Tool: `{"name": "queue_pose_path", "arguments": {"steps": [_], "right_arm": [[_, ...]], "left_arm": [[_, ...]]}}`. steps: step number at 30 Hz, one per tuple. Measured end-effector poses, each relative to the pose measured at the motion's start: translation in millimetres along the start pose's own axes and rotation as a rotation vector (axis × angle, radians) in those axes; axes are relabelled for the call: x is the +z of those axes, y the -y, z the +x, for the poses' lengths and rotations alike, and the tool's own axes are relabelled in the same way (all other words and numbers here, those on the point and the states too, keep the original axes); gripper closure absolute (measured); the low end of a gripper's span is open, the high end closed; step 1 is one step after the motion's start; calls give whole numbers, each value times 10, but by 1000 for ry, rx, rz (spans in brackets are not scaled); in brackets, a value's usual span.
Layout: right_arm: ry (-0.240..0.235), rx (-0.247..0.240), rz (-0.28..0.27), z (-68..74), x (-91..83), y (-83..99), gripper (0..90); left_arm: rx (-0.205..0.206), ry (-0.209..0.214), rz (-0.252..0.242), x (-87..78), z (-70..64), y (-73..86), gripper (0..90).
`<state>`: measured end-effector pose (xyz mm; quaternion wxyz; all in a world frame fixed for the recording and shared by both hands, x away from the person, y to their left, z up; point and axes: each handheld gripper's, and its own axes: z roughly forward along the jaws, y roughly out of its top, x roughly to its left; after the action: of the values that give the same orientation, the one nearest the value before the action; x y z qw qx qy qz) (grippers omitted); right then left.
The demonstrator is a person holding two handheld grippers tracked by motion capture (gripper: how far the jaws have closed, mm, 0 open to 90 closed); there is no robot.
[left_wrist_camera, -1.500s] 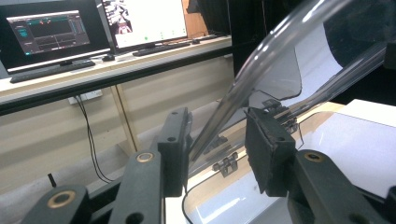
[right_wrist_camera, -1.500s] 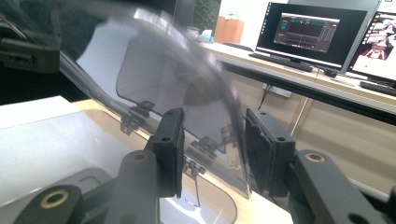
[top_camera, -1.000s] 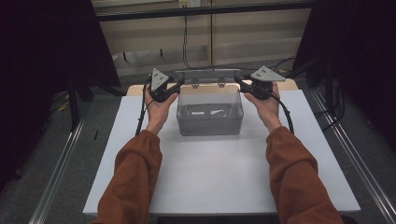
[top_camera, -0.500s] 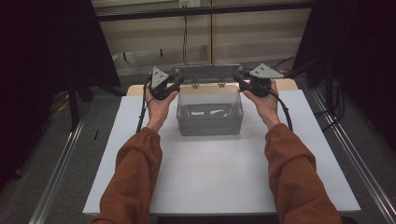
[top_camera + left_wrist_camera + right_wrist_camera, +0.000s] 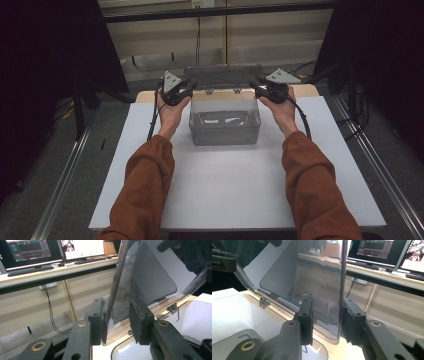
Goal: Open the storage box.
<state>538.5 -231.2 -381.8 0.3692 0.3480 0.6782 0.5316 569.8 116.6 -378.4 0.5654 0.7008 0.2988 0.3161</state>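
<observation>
On the raised lid [image 5: 223, 76], no readable writing.

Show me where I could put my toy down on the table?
The white table is bare in front of the clear box, between the two sleeves. Strips left and right of the box are bare too. The far edge is crowded: both grippers, left and right, sit around the raised lid.

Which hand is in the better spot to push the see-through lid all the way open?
Neither clearly. The lid stands upright behind the clear box, and each gripper straddles one side edge: the left gripper and the right gripper, jaws not yet pinching. They mirror each other, so moving both together looks best.
</observation>
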Motion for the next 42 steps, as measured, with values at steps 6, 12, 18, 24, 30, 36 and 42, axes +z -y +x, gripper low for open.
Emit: {"name": "queue_pose_path", "arguments": {"steps": [6, 12, 18, 24, 30, 36, 42], "right_arm": [[-2, 5, 6, -14, 37, 38, 634], [5, 6, 27, -17, 93, 67, 620], [2, 8, 31, -28, 127, 52, 619], [8, 25, 36, -59, 145, 89, 635], [16, 17, 59, -57, 191, 141, 617], [19, 29, 63, -65, 217, 140, 574], [16, 49, 70, -91, 242, 129, 546]], "left_arm": [[32, -3, 17, 48, 14, 26, 654], [21, -2, 17, 78, 36, 33, 660], [2, -18, 33, 120, 71, 95, 637], [4, -21, 42, 158, 81, 119, 635], [31, -8, 58, 216, 44, 102, 646], [15, -7, 56, 246, 58, 100, 650], [14, -9, 65, 256, 67, 95, 650]]}}
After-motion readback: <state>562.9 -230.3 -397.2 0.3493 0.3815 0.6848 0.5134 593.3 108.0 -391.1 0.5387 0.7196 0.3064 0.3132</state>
